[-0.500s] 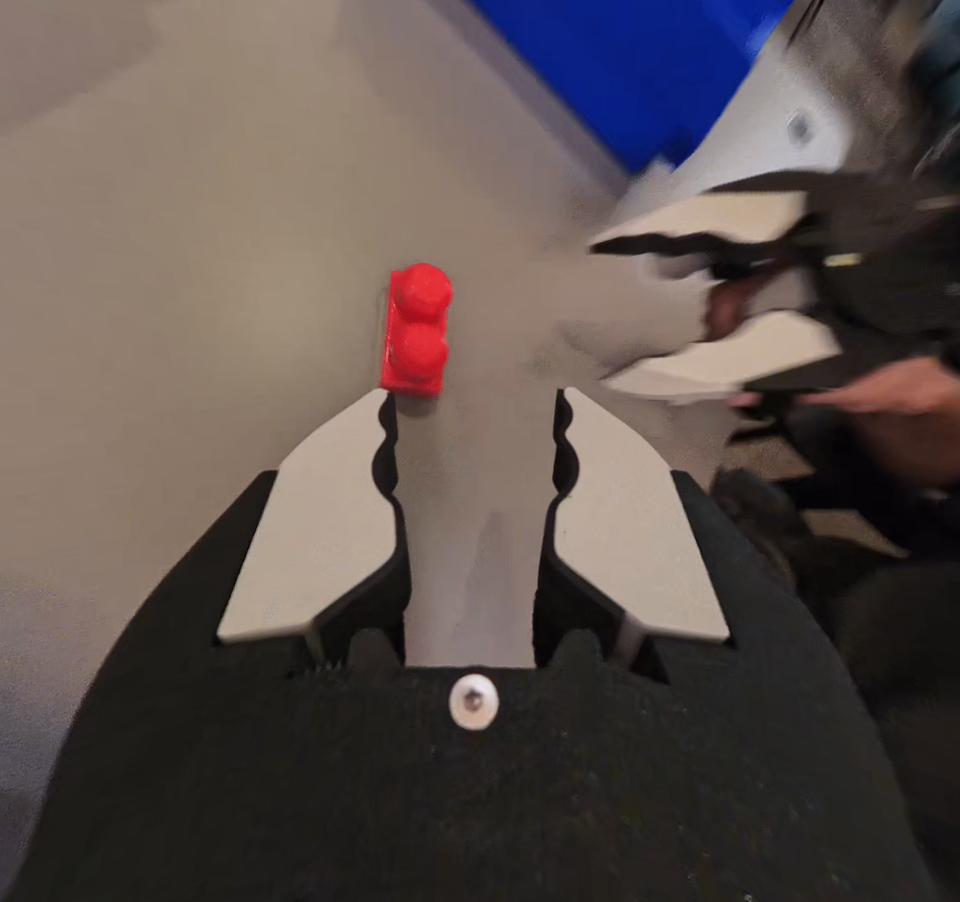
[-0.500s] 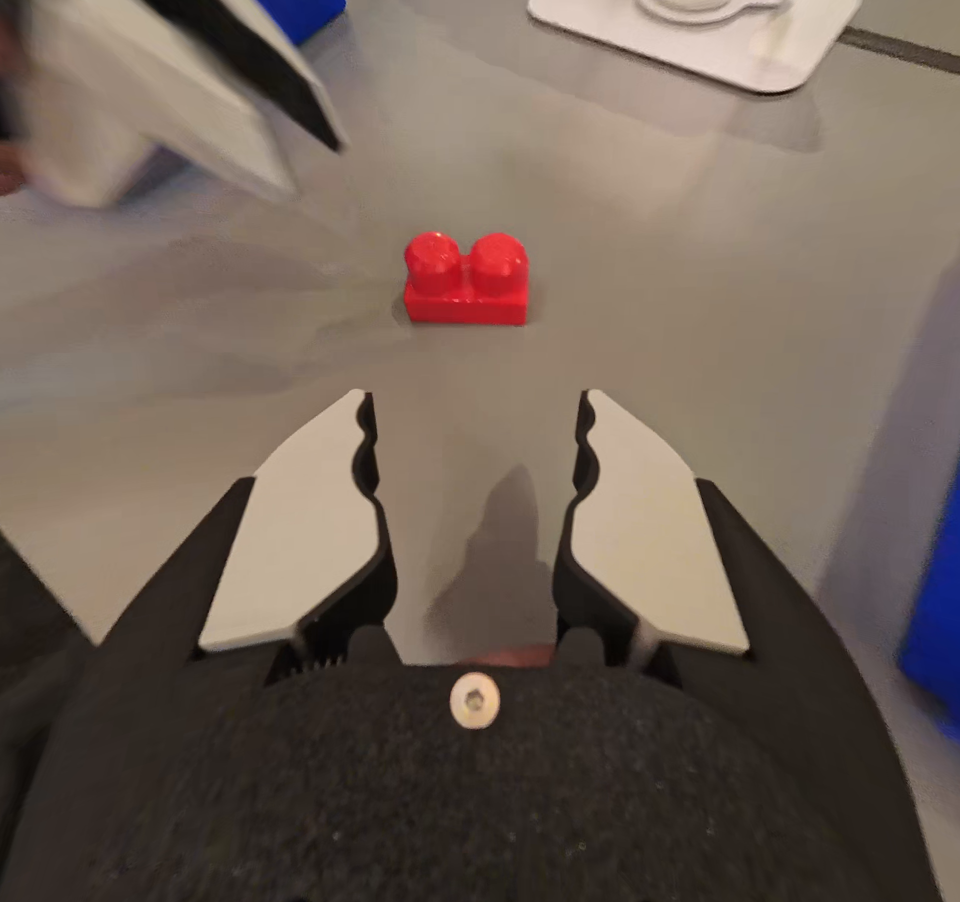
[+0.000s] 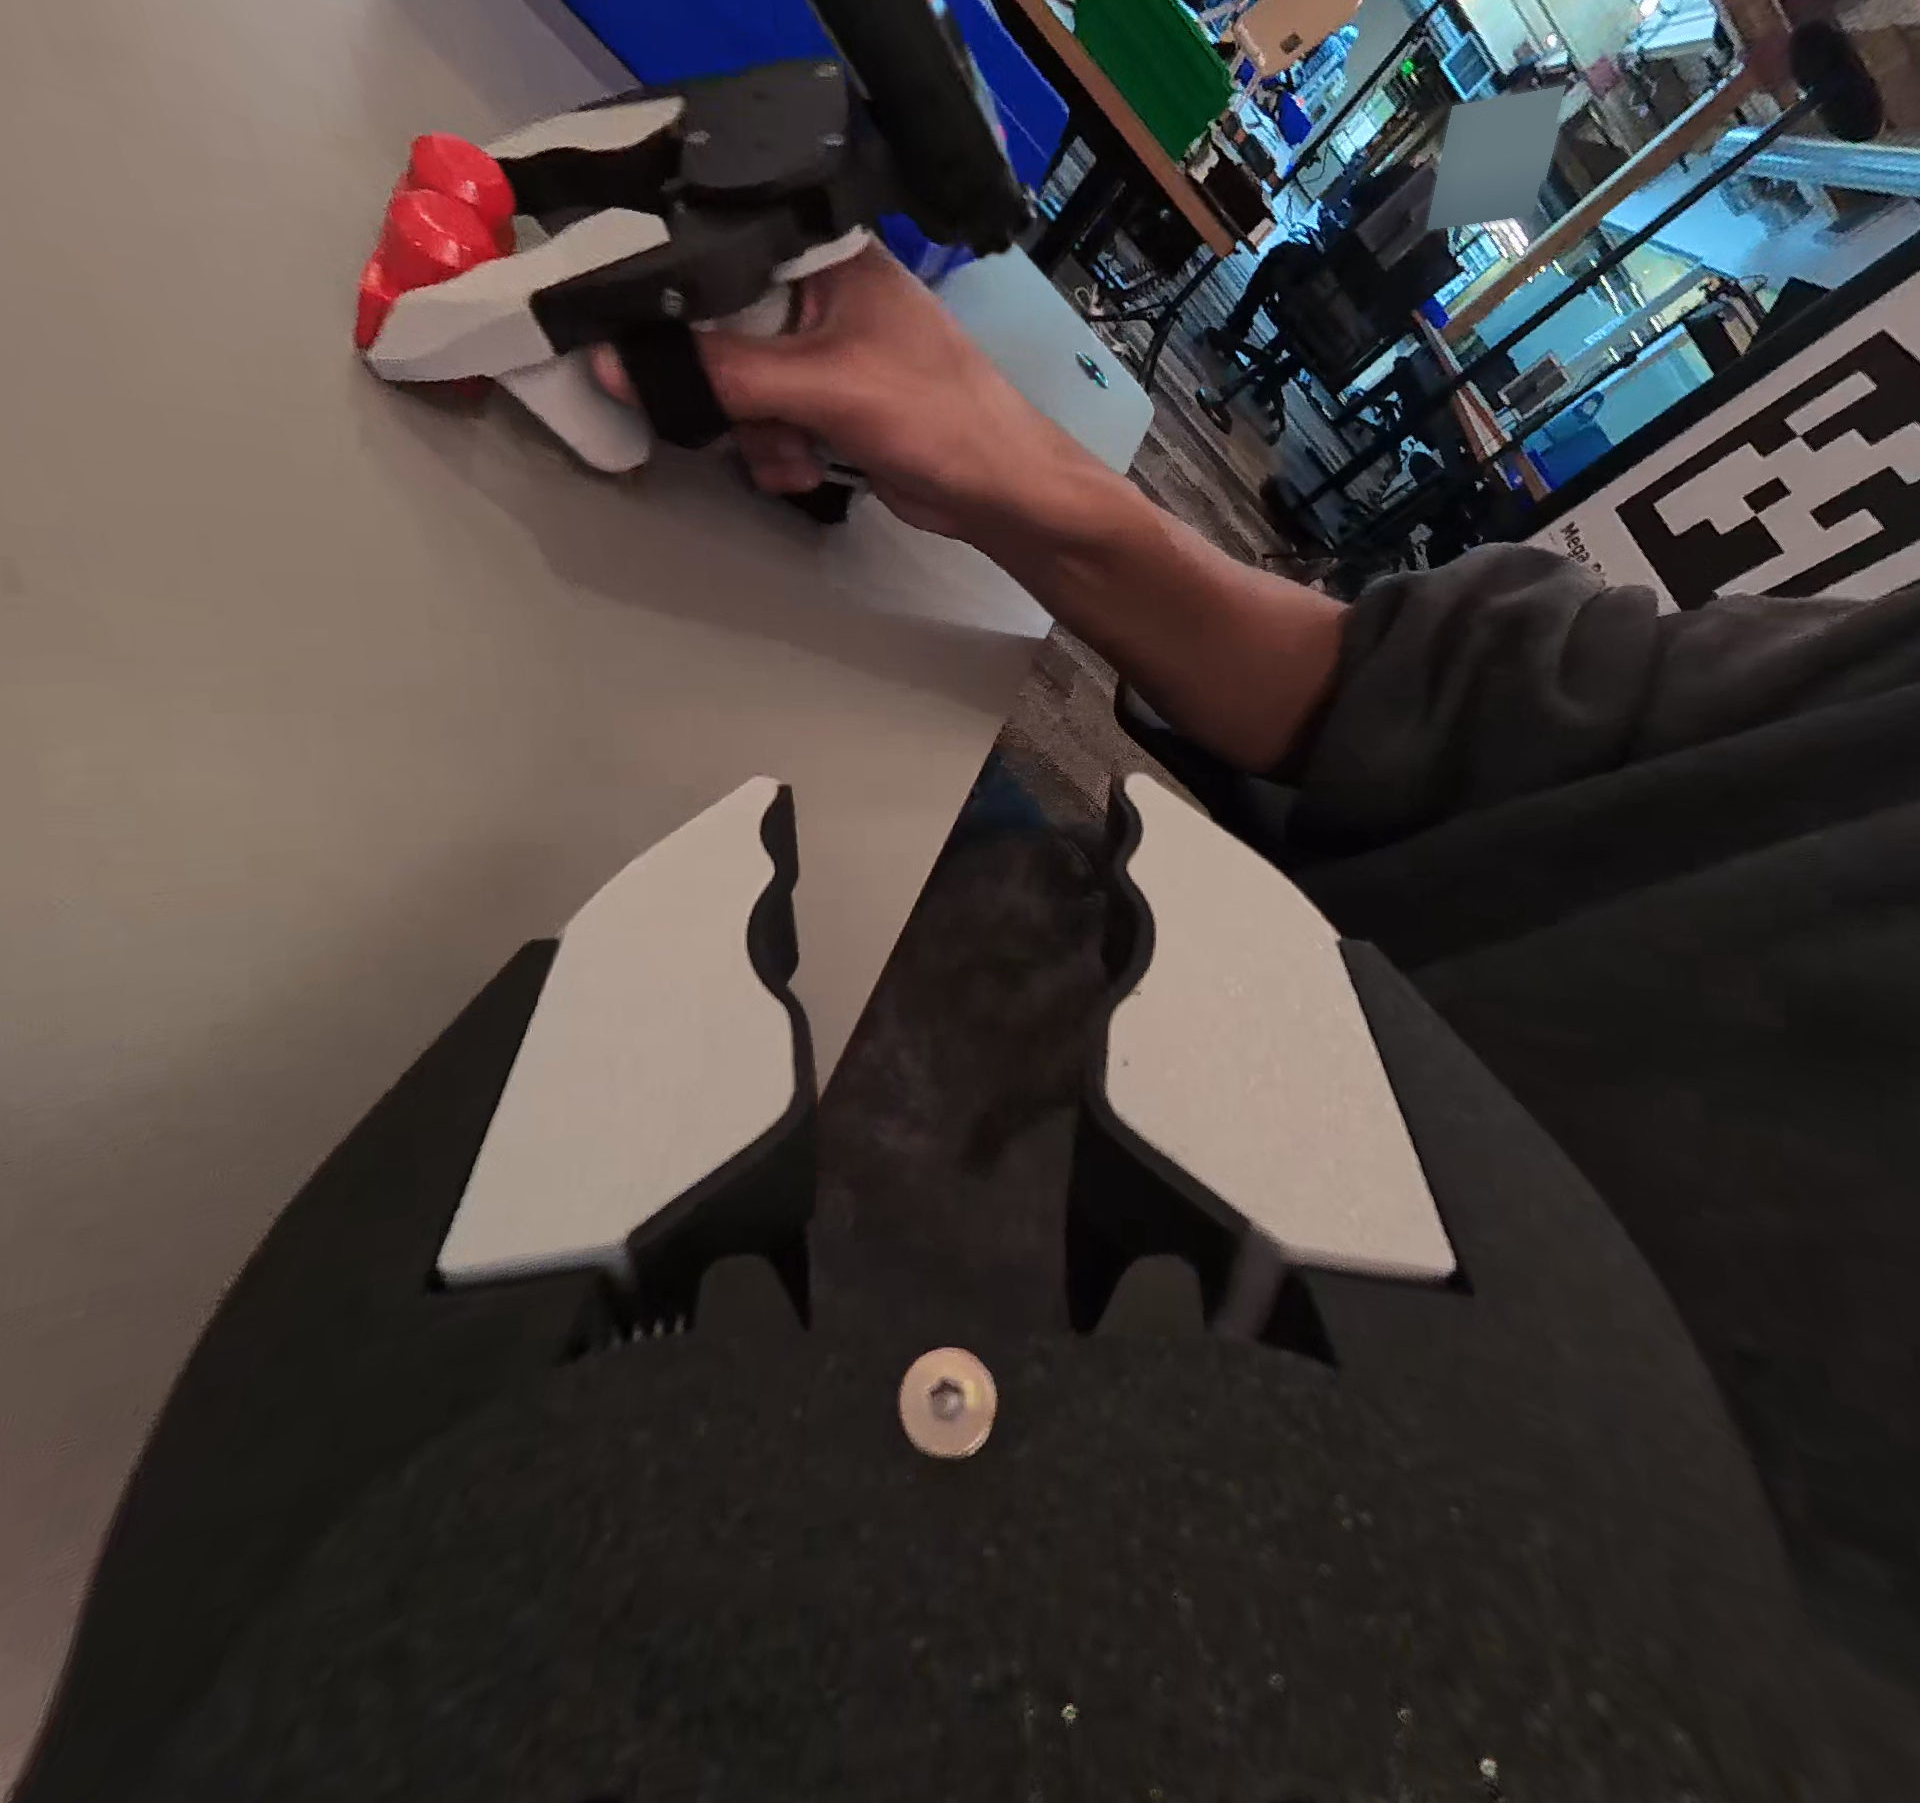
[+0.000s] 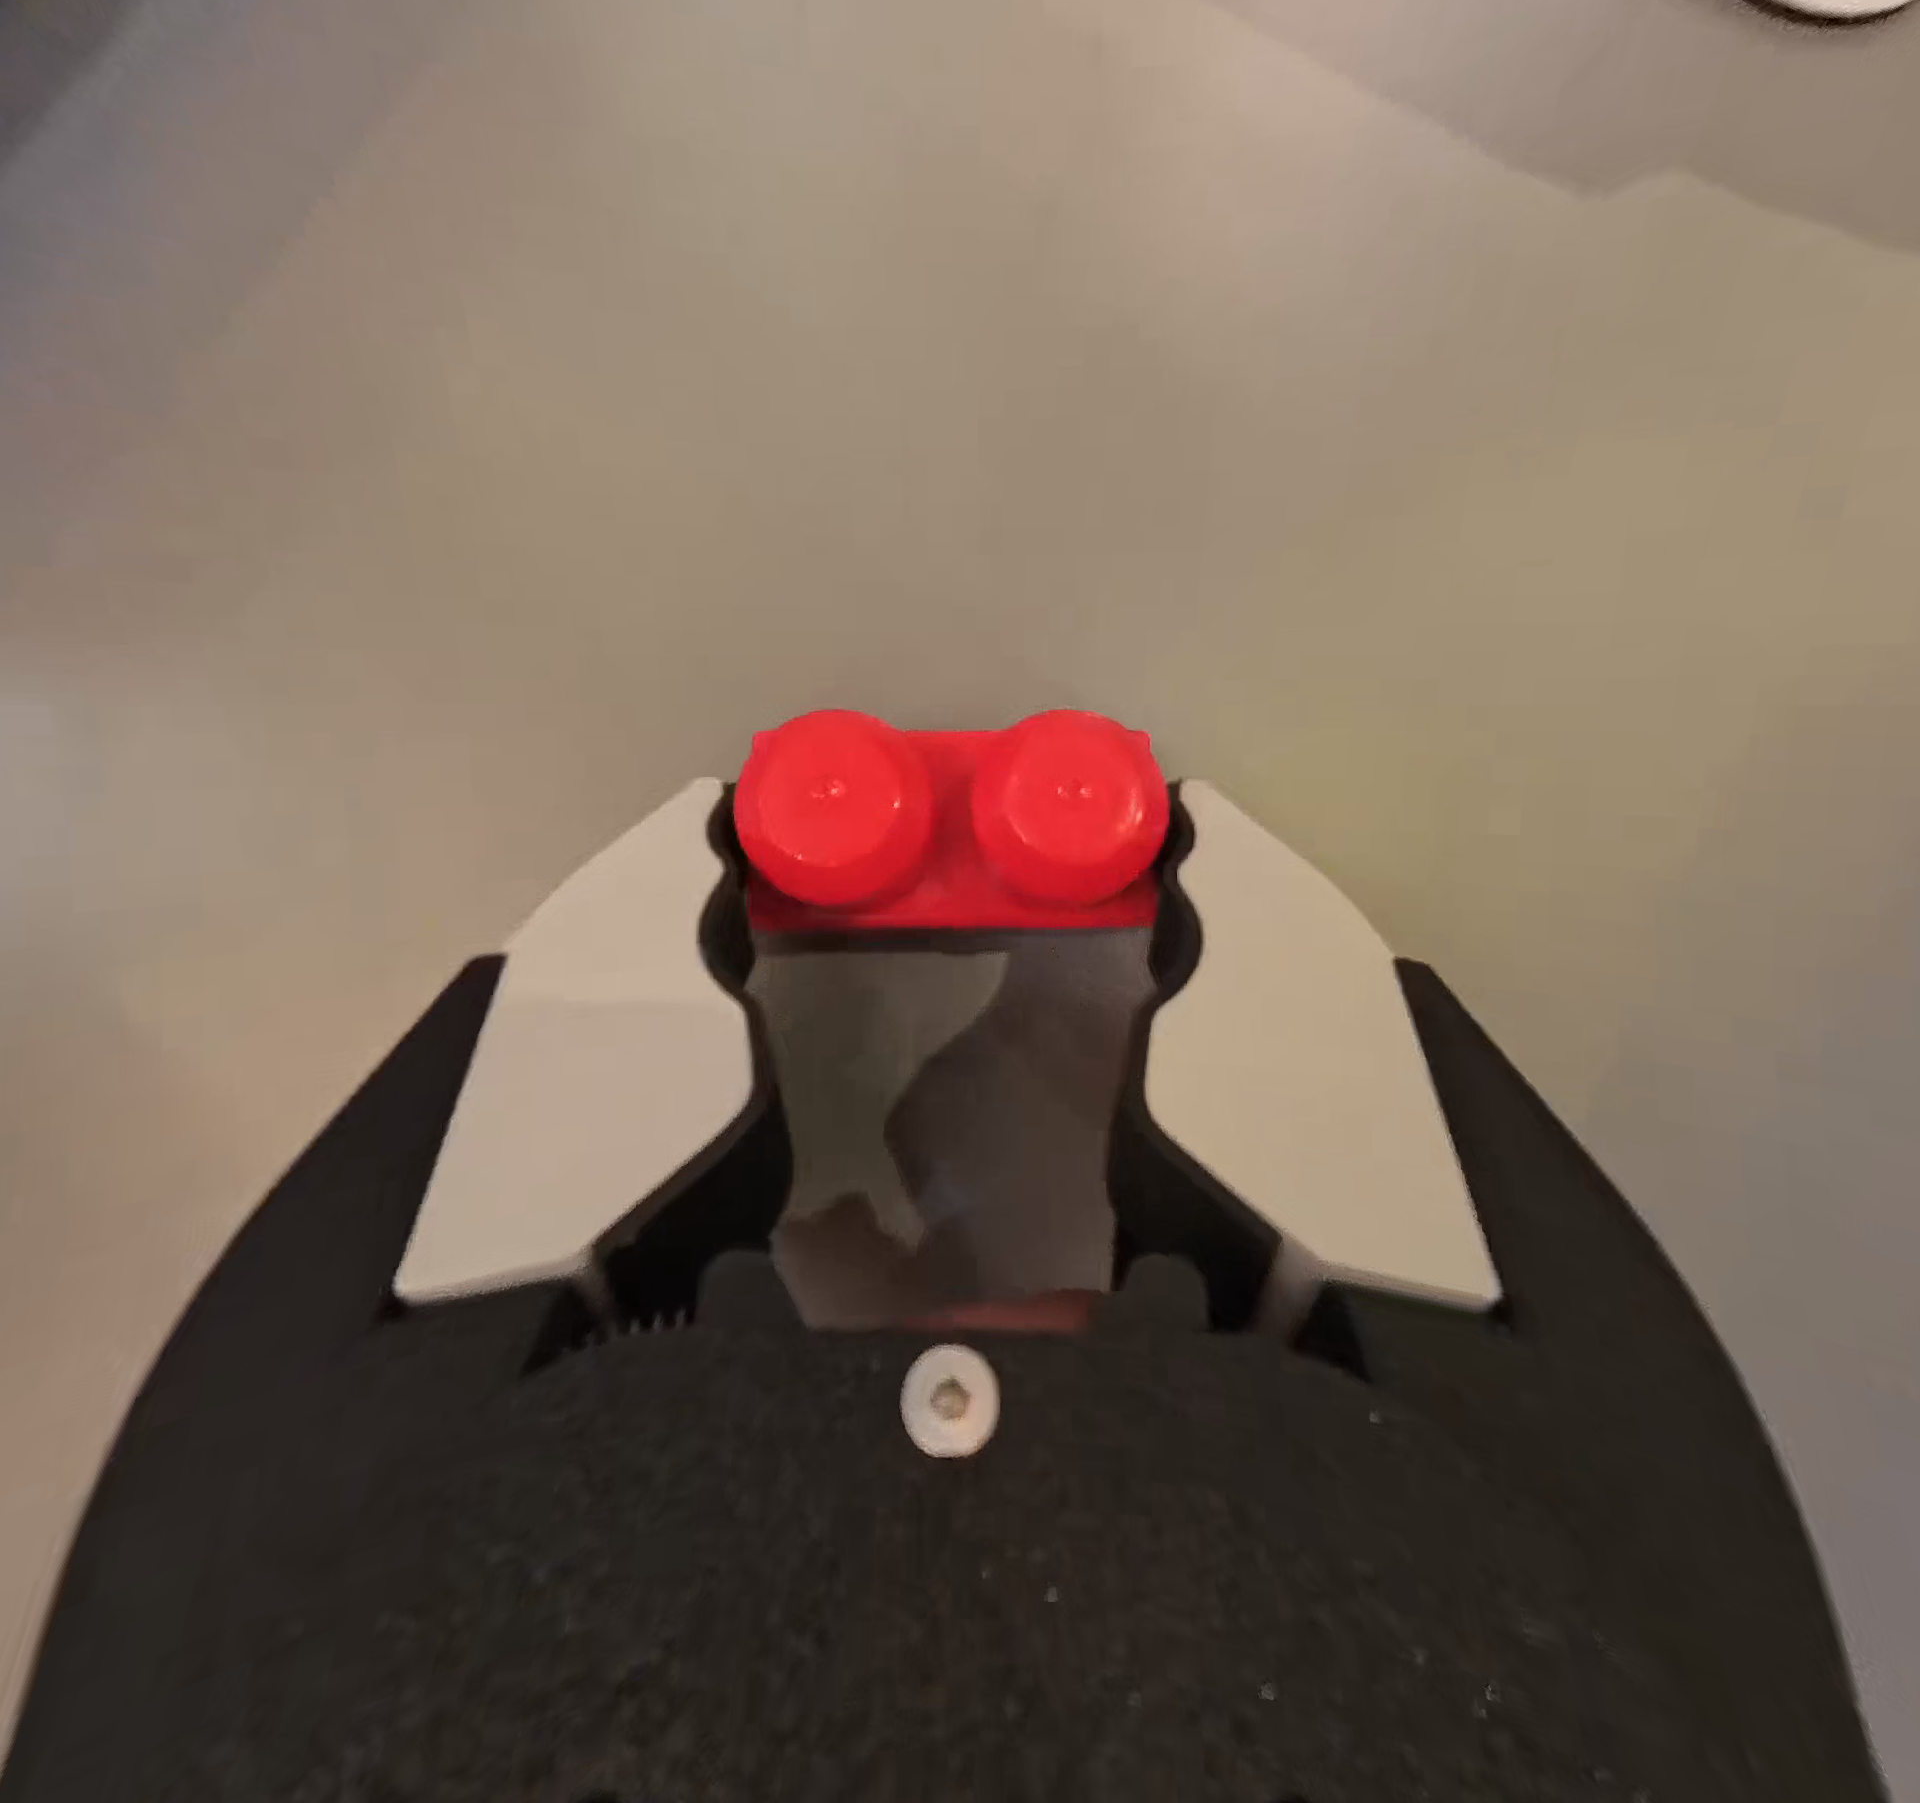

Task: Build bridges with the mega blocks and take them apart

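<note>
Pinching a red two-stud block (image 4: 940, 834) by its ends, the right gripper (image 4: 951, 854) rests on the grey table (image 4: 935, 403); at six o'clock, the left gripper (image 3: 951, 844) hangs spread, empty.

The block (image 4: 940, 834) is sitting on the table (image 4: 935, 403) between the 2 fingertips of the right gripper (image 4: 951, 808). The left gripper (image 3: 951, 808) is hanging over the table's near edge, well apart from the block.
</note>
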### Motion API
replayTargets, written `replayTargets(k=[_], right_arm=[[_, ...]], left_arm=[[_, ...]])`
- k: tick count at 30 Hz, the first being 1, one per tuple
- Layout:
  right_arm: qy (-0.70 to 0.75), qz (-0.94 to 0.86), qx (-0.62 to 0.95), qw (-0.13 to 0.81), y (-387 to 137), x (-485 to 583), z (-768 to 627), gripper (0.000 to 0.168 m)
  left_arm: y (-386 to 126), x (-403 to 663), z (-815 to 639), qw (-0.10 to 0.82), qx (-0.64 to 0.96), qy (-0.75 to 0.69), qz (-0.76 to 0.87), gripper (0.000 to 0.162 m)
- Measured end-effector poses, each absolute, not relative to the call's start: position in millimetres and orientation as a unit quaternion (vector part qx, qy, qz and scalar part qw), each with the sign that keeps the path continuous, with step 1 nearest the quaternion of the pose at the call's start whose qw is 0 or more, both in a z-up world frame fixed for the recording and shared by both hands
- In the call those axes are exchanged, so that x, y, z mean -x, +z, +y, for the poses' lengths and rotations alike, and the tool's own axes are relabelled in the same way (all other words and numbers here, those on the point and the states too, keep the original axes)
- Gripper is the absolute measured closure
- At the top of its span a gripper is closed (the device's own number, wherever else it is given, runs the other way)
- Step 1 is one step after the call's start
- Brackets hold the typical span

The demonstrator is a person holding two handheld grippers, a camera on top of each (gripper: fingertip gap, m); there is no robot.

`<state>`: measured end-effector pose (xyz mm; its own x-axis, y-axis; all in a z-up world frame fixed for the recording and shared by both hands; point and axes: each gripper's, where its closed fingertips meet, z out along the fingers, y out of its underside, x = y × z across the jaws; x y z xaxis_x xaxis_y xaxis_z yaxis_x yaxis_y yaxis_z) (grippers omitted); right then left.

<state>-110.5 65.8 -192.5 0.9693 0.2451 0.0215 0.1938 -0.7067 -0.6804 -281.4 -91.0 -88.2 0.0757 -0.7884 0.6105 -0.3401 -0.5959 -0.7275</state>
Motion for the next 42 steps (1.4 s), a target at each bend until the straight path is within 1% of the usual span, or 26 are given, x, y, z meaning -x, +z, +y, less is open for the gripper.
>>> replayTargets(k=[2,5,8,11,13,14,15,17,22,24,26,29,32,35,36,37,39,40,42], right_arm=[[0.028,-0.115,0.924,0.365,-189.3,105.9,67.4,0.093],[0.015,-0.115,0.899,0.423,-150.4,86.2,62.4,0.093],[-0.041,-0.124,0.865,0.484,-80.0,44.1,42.0,0.093],[-0.114,-0.099,0.834,0.531,-1.5,-25.6,18.3,0.093],[-0.134,-0.059,0.826,0.544,32.9,-78.2,8.7,0.093],[-0.137,-0.036,0.828,0.542,39.6,-103.5,7.6,0.093],[-0.137,-0.019,0.834,0.535,39.2,-126.1,9.0,0.093],[-0.135,0.002,0.859,0.494,14.9,-162.8,15.9,0.093],[-0.067,0.009,0.938,0.339,-105.8,-193.3,29.8,0.092],[-0.062,0.001,0.954,0.294,-140.5,-197.4,31.6,0.092],[-0.035,-0.005,0.961,0.273,-158.6,-191.0,35.9,0.093],[-0.038,-0.014,0.971,0.237,-175.8,-192.6,40.9,0.092],[-0.024,-0.002,0.975,0.221,-186.2,-193.2,44.8,0.092],[-0.032,-0.004,0.974,0.224,-186.9,-195.3,45.5,0.092],[-0.038,-0.006,0.97,0.242,-181.6,-195.3,47.4,0.089],[-0.048,-0.007,0.963,0.266,-172.9,-196.2,49.0,0.079],[-0.029,-0.011,0.953,0.3,-153.0,-187.0,42.2,0.075],[-0.025,-0.007,0.945,0.327,-137.7,-183.4,36.3,0.075],[-0.047,0.002,0.916,0.398,-99.8,-177.0,16.5,0.081]], left_arm=[[-85.1,281.7,-95.3,0.206,0.698,-0.554,0.405,0.106],[-83.9,282.5,-99.2,0.22,0.694,-0.548,0.413,0.108],[-86.3,284.4,-97.8,0.235,0.697,-0.527,0.425,0.108],[-80.3,284.0,-98.9,0.228,0.686,-0.55,0.418,0.108],[-74.9,283.3,-102.3,0.207,0.676,-0.578,0.407,0.109],[-72.7,283.0,-102.1,0.207,0.673,-0.585,0.402,0.109],[-71.4,282.5,-101.1,0.209,0.672,-0.588,0.399,0.109],[-70.4,281.5,-101.9,0.204,0.67,-0.59,0.402,0.109],[-70.3,278.9,-105.0,0.204,0.668,-0.584,0.413,0.11],[-71.4,278.7,-105.4,0.204,0.669,-0.582,0.415,0.11],[-72.8,278.8,-105.5,0.203,0.67,-0.581,0.415,0.11],[-74.7,279.3,-104.0,0.205,0.673,-0.579,0.413,0.11],[-79.5,280.8,-100.9,0.206,0.68,-0.571,0.411,0.11],[-83.3,284.5,-98.1,0.209,0.688,-0.562,0.408,0.109],[-83.8,286.0,-96.7,0.211,0.691,-0.56,0.405,0.109],[-83.8,287.6,-94.4,0.215,0.694,-0.559,0.401,0.109],[-81.5,290.9,-89.1,0.228,0.697,-0.557,0.389,0.108],[-79.7,293.2,-86.1,0.238,0.699,-0.554,0.383,0.108],[-75.8,299.8,-77.2,0.269,0.708,-0.538,0.371,0.108]])
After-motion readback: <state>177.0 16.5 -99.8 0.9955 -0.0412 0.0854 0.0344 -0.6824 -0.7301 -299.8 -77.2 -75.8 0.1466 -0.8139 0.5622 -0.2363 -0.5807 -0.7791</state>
